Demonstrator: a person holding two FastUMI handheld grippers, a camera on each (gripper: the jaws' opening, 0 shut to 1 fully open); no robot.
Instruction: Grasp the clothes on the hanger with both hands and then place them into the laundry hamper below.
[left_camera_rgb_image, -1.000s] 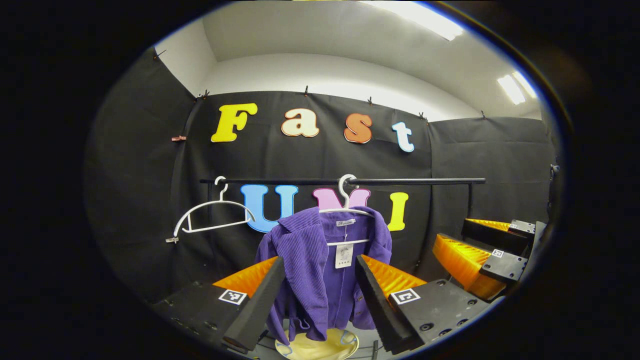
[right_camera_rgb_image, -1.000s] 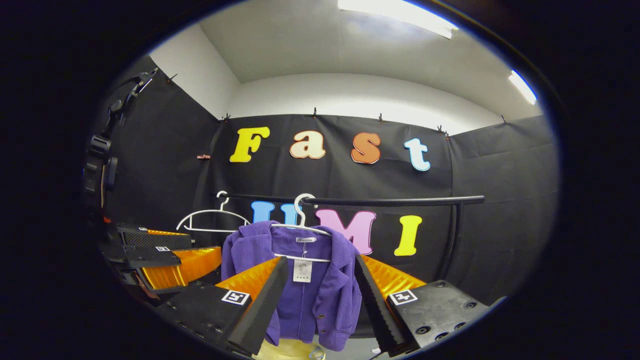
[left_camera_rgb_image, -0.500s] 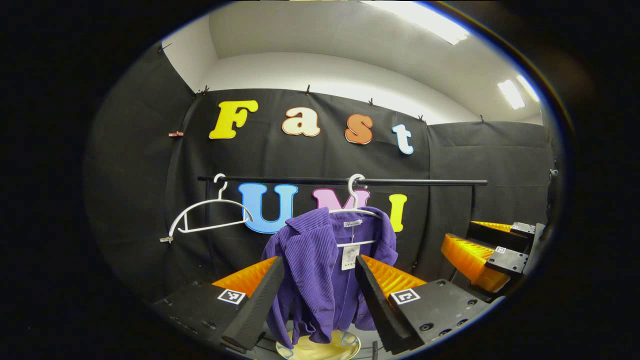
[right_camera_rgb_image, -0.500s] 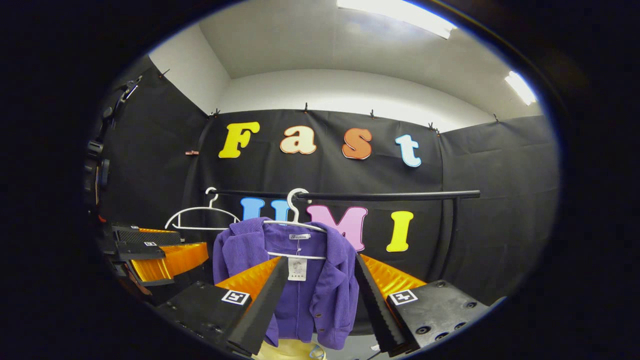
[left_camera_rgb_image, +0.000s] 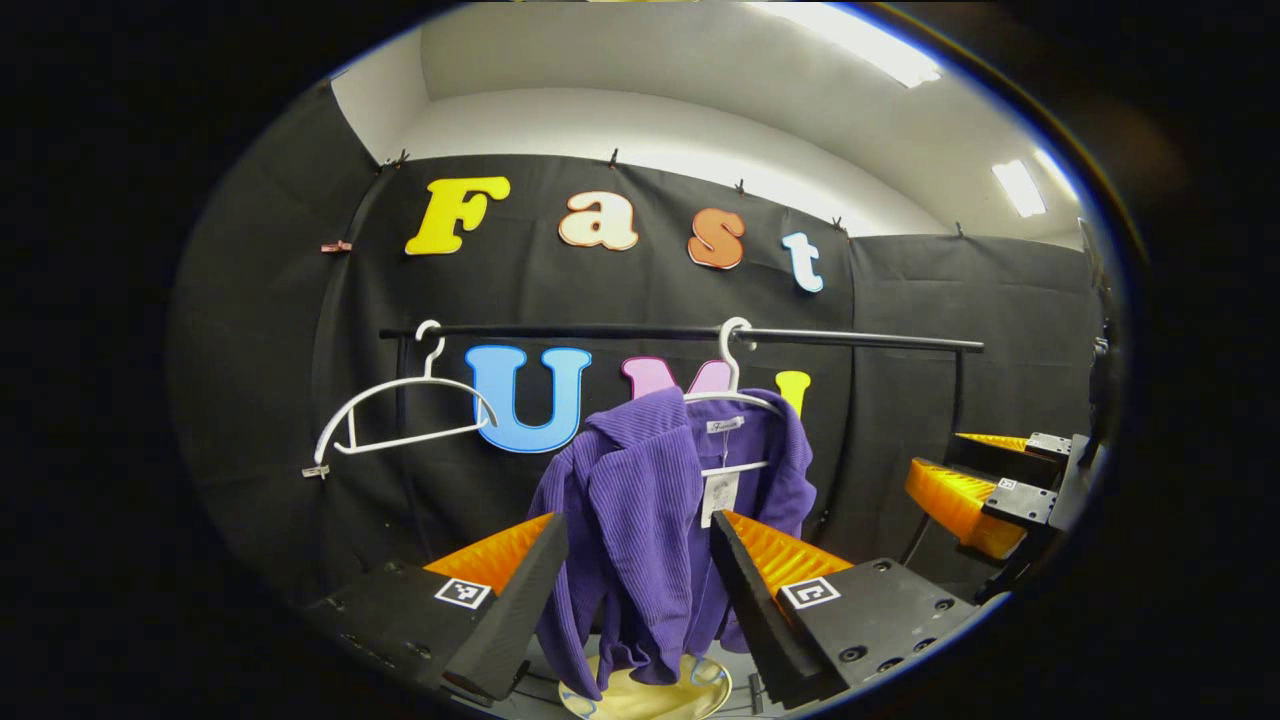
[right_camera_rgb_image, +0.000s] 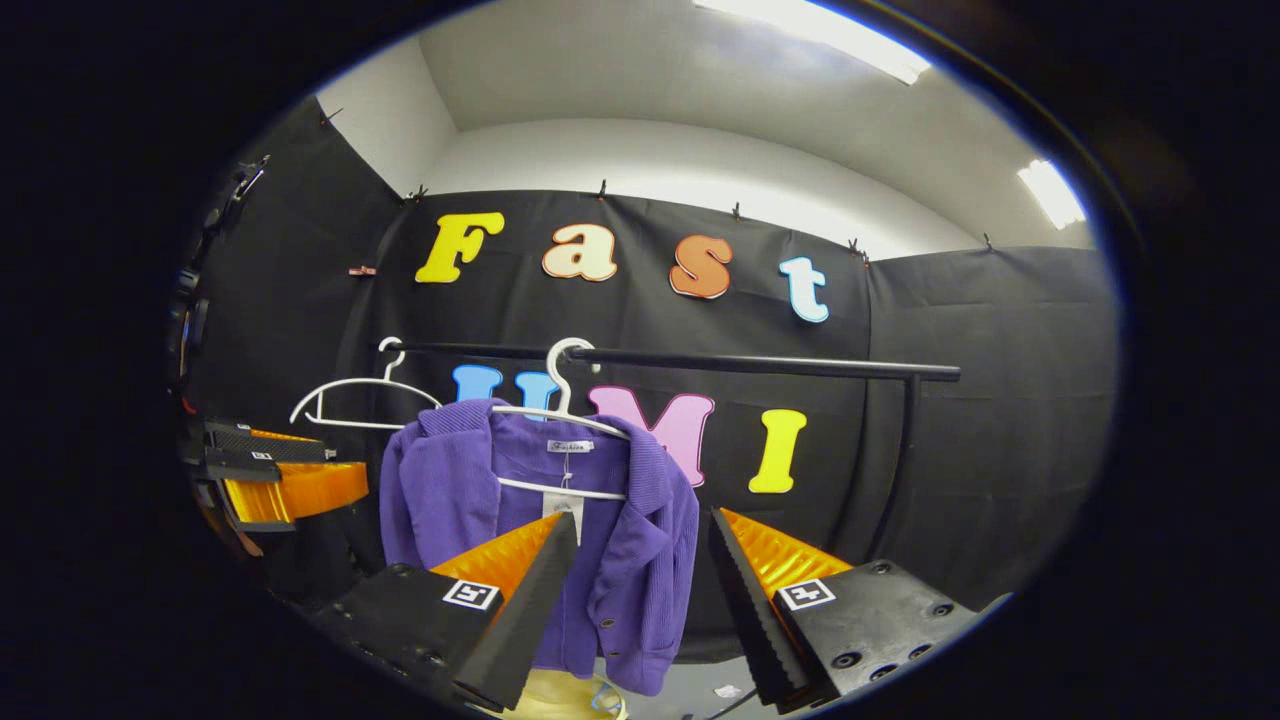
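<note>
Progress: nothing grasped yet. Purple cardigan hangs on its white hanger from the black rail, at lower centre of the left gripper view. My left gripper and right gripper both hold their fingers wide, empty, short of the cloth. Long axis runs vertical, collar up, hem down toward the yellow hamper at bottom centre. Grasp, lift-off and drop remain. Spare hanger hangs bare at left.

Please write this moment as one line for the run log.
phase: approach | left gripper: open, clear of purple jacket | right gripper: open, not touching | jacket on white hanger on rail | hamper: below
</note>
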